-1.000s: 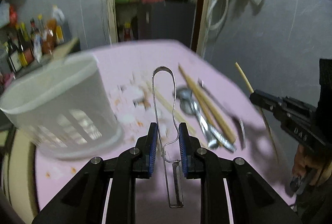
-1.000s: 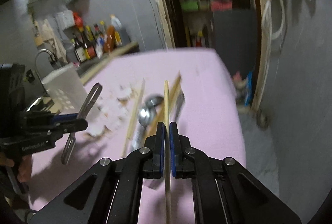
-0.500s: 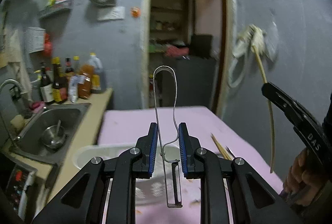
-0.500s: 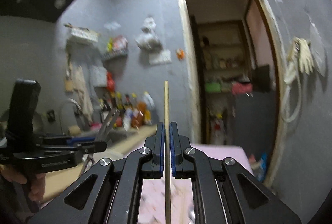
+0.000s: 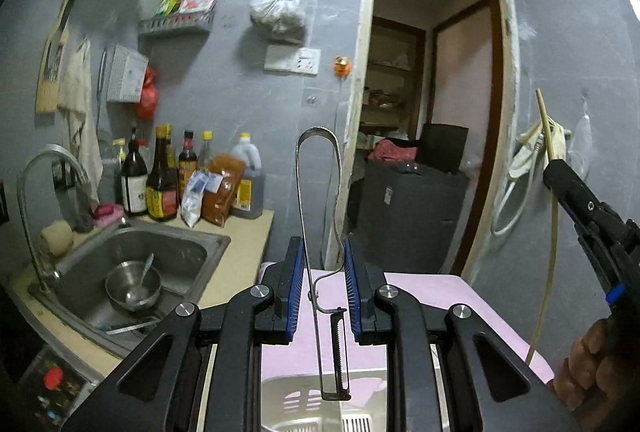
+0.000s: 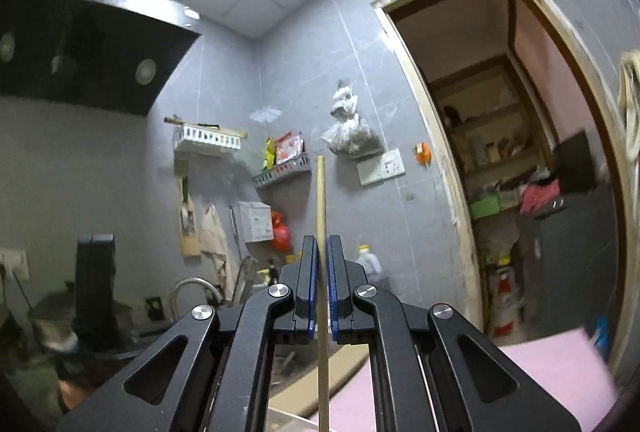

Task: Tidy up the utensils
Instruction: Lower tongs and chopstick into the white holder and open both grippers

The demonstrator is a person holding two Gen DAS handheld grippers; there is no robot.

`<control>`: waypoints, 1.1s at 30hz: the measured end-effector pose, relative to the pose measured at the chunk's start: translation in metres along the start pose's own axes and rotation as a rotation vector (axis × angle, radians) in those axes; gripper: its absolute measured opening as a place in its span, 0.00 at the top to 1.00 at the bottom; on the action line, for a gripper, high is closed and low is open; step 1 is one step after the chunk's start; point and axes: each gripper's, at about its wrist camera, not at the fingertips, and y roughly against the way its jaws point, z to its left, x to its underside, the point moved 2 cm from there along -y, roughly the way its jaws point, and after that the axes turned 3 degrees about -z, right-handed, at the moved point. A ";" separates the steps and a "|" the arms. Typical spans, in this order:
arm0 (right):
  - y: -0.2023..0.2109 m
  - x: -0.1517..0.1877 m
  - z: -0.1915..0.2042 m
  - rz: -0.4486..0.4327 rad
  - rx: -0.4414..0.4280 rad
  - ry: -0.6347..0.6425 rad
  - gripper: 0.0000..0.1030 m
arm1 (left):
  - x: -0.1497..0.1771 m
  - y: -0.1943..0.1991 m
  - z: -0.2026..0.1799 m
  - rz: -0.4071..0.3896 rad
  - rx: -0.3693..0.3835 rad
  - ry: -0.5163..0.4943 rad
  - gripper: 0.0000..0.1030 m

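My left gripper (image 5: 320, 252) is shut on a metal peeler (image 5: 318, 199), held upright with its loop handle up and its blade down. The white slotted utensil basket (image 5: 304, 398) lies just below the blade, on the pink table (image 5: 436, 292). My right gripper (image 6: 322, 248) is shut on a wooden chopstick (image 6: 321, 199) that stands upright. In the left wrist view the right gripper (image 5: 560, 171) is at the right edge with the chopstick (image 5: 551, 264) hanging down. The other utensils on the table are out of view.
A steel sink (image 5: 132, 272) with a bowl (image 5: 134, 286) and a tap (image 5: 48, 191) lies left of the table. Sauce bottles (image 5: 168, 179) stand on the counter behind it. A range hood (image 6: 80, 51) hangs upper left; an open doorway (image 5: 424, 151) is ahead.
Both grippers have lifted and tilted up from the table, each still holding its utensil. The peeler now hangs above the white basket. The table utensils have dropped out of view.
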 end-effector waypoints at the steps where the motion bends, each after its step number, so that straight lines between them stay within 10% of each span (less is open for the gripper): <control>1: -0.002 0.003 -0.001 0.003 0.004 -0.003 0.97 | 0.003 -0.003 0.003 0.005 -0.005 0.008 0.84; 33: -0.012 0.089 -0.006 0.338 0.040 0.119 0.91 | 0.075 -0.004 0.011 0.153 0.057 0.076 0.76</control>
